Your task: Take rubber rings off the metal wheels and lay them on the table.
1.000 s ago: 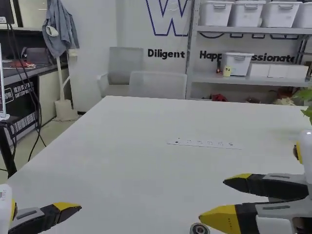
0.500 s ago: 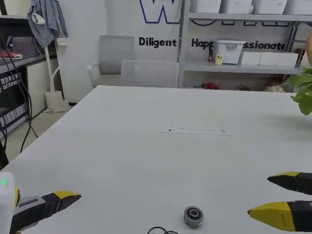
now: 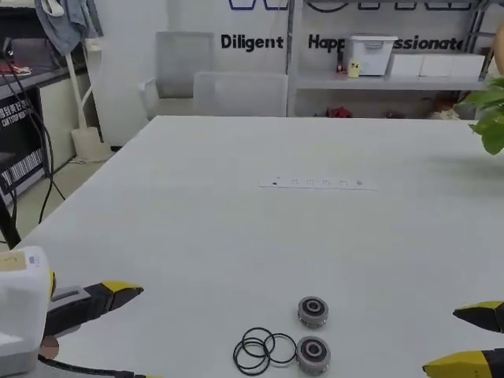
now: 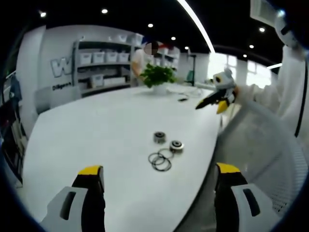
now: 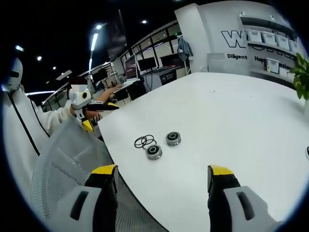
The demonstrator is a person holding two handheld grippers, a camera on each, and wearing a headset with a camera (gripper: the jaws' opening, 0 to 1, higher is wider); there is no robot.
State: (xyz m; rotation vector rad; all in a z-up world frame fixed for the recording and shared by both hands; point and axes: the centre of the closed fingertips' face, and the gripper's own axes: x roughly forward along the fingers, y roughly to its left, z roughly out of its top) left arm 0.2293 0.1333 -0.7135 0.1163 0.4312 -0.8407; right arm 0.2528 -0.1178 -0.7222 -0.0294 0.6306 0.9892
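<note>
At the near left edge of the table [image 3: 197, 228], a broad, smooth, matte white slab, the left gripper [image 3: 118, 315] reaches in. It has black tapered jaws capped with yellow tips and a blocky white body. In the left gripper view its jaws are spread wide, with bare table between them.

Right of it, close to the near edge, lie the rubber rings [image 3: 260, 349]. They are thin black loops, round and flat on the table, overlapping one another in a loose cluster. The rightmost loop lies just beside the nearer of the metal wheels [image 3: 313, 353], a small thick disc with a dark outer band and a shiny grey hub. I cannot tell whether it touches. The second wheel [image 3: 313, 311], the same shape, sits just behind the first, apart from the rings. Whether either wheel carries a ring on its rim is too small to tell.

Farther back, a slim white power strip [image 3: 319, 183] is set flush in the table top.

At the near right edge the right gripper [image 3: 441, 340] shows two pointed yellow-and-black jaws parted, one above the other. In the right gripper view they stand wide apart with nothing pinched.

Green leaves of a plant [image 3: 492, 118] hang in at the far right.
</note>
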